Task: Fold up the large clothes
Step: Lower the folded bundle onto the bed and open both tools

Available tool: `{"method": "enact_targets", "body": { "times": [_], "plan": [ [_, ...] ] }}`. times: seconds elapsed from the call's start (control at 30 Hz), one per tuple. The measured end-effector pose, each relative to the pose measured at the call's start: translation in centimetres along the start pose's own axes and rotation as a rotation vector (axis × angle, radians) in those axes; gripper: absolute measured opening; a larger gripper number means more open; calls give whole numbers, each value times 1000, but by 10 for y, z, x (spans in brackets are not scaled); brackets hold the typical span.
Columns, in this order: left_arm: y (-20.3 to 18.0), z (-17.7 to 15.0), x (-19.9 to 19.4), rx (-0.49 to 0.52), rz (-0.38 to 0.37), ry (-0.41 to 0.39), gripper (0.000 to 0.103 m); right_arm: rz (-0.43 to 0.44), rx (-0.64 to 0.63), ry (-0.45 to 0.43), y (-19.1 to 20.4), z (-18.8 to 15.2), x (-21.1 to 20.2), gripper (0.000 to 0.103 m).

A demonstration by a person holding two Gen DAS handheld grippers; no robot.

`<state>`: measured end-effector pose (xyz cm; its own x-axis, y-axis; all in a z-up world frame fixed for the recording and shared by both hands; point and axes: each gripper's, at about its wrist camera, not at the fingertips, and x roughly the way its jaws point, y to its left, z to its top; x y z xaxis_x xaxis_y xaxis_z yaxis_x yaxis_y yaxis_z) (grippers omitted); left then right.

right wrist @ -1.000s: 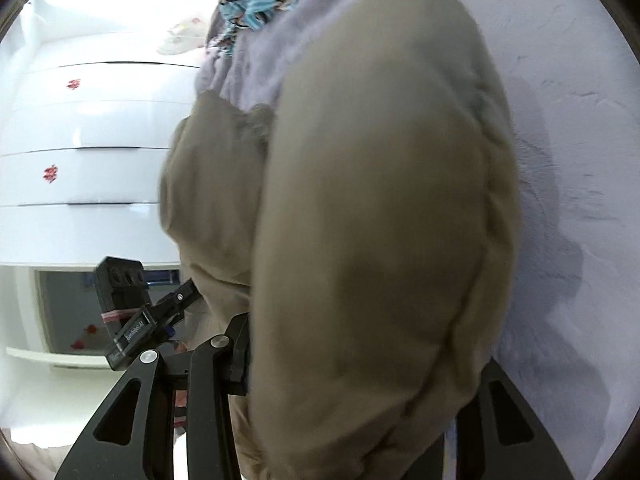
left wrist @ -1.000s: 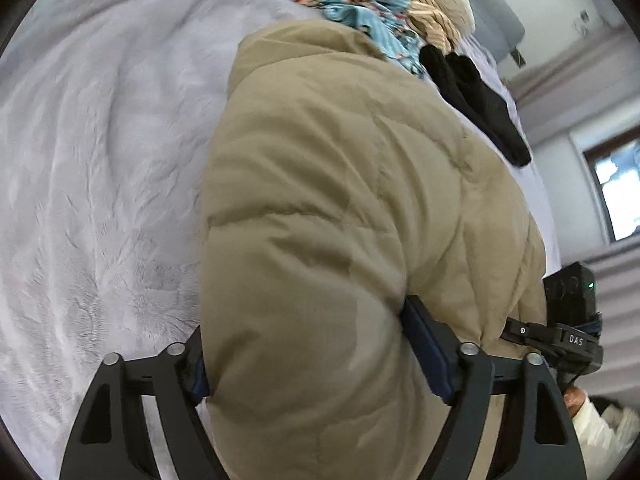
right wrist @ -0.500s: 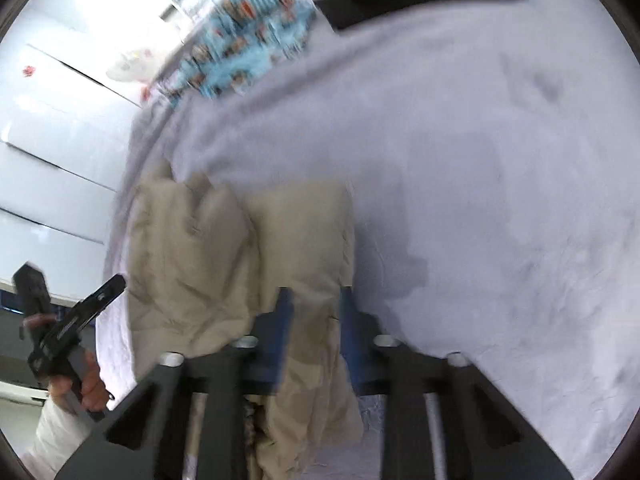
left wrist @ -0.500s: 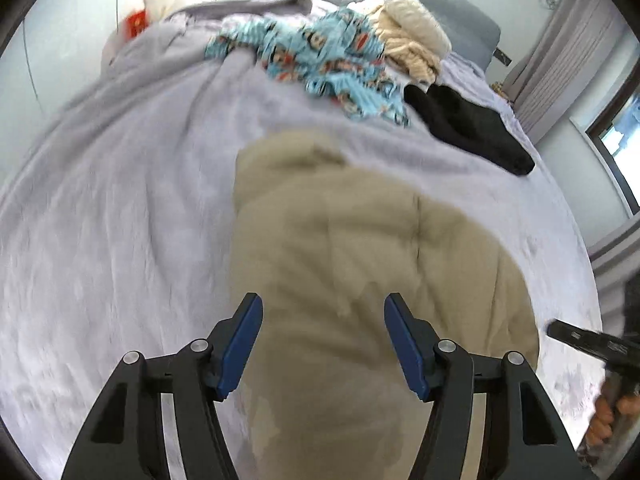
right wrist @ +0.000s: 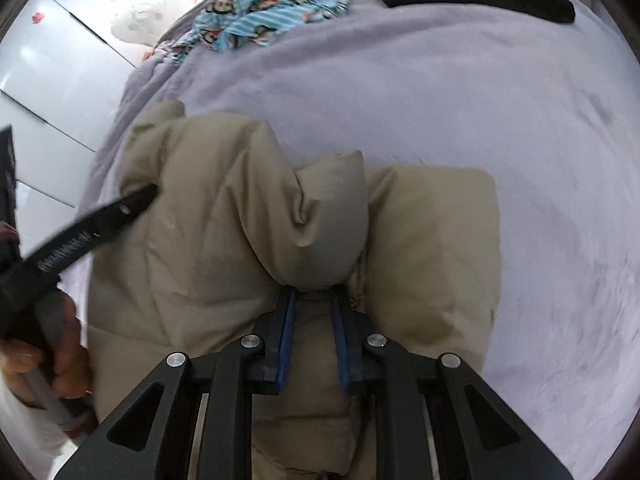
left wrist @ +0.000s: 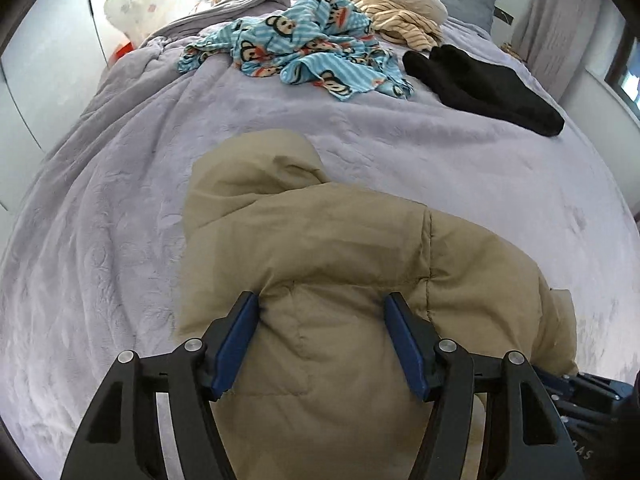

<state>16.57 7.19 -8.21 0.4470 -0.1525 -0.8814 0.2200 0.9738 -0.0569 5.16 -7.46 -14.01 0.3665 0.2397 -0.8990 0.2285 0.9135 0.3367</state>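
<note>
Soft purple bed point(left wrist: 400, 152) fills both views, and the big tan puffy coat point(left wrist: 320, 248) lies on its near part, right under both grippers; in the left wrist view the left gripper point(left wrist: 322, 334) sits at 6 o'clock with its blue pads set wide around a fat roll of the coat, and the pads look to press on its sides, so I think it holds that roll; in the right wrist view the right gripper point(right wrist: 313, 334) is also at 6 o'clock, its jaws narrow and closing on a pinched bunch of coat that puffs up just past the pads; the coat's long way runs from 6 o'clock up toward 12 o'clock, away from both grippers, with the right gripper on the edge at 3 o'clock and the left one on the edge at 9 o'clock; so both are at the near end, and the next fold would likely go up toward 12 o'clock; farther off, at 12 o'clock, lie blue monkey pajamas point(left wrist: 304, 48), and at 1 o'clock a black garment point(left wrist: 488, 88).
</note>
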Motion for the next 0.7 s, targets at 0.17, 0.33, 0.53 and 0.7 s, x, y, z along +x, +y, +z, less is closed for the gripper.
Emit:
{"method": "enact_targets", "body": {
  "times": [0.17,0.33,0.53,0.7],
  "plan": [
    [-2,-1,-6,13,16,5,66,-3,0,26,-4,-1,5,18],
    [8,-3,-32,-3,4,10,66,-14,11,45,1,1,-1,18],
    [20,-20,-60,-32,19,32,66,-23,-5,55,12,-2,-15,19],
    [27,-41,-78,-30,27,71,66,-22,14,69,14,-15,-33,23]
  ]
}}
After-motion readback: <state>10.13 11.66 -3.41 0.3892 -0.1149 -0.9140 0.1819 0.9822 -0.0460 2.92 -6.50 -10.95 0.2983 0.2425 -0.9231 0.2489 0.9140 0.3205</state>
